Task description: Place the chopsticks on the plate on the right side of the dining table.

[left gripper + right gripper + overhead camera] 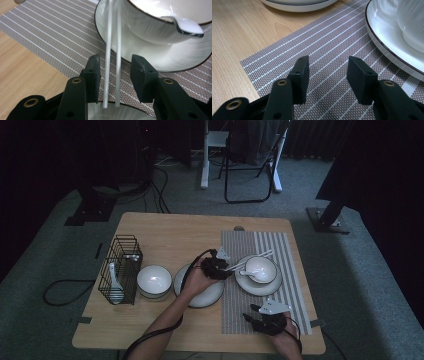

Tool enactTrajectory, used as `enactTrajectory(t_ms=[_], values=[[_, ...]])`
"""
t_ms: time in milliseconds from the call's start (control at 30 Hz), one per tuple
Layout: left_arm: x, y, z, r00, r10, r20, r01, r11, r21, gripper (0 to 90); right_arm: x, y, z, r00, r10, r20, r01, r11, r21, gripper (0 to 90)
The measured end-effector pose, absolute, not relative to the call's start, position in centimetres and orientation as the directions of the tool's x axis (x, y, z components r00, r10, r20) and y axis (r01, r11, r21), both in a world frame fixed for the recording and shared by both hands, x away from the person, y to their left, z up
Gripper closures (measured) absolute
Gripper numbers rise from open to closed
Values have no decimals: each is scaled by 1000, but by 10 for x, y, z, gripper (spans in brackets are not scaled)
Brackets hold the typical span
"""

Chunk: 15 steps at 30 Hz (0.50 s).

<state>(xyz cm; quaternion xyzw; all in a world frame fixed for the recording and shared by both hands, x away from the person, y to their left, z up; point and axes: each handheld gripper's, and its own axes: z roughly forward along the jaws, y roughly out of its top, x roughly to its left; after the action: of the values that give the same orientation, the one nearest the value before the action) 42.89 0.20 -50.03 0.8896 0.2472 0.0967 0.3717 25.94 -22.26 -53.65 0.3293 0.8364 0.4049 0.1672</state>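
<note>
Chopsticks [112, 50] lean on bowl [260, 268], between claw [114, 75] jaws.

Glossy white ceramic bowl [160, 25], woven matt placemat [329, 47], smooth light wooden table [165, 232].

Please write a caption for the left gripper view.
Open left gripper fingers flank white chopsticks beside bowl.

No readable text, label, brand, number or sign anywhere: none on the bowls, plates, striped placemat, wire rack or table.
</note>
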Motion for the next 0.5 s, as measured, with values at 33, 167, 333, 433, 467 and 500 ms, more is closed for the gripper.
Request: enactTrajectory(t_ms=[33,167,333,433,467,500], values=[[429,2,-501,860,511,-15,369,-601,709,612,259,-223,-536,-727,686,-12,416,454,788,525],[429,2,-505,860,511,-14,373,-609,700,631,259,-223,-536,-727,686,-12,415,453,789,524],[429,1,-505,864,504,10,360,-631,687,701,260,-224,-536,-727,686,-13,414,454,789,523],[428,0,-506,865,501,20,355,-641,680,718,259,-223,-536,-728,686,-13,414,455,789,523],[428,-1,-507,867,498,31,349,-650,675,722,259,-223,-536,-727,686,-14,414,455,789,523],[428,-2,-507,868,495,38,344,-654,673,734,259,-223,-536,-727,686,-13,414,454,789,523]])
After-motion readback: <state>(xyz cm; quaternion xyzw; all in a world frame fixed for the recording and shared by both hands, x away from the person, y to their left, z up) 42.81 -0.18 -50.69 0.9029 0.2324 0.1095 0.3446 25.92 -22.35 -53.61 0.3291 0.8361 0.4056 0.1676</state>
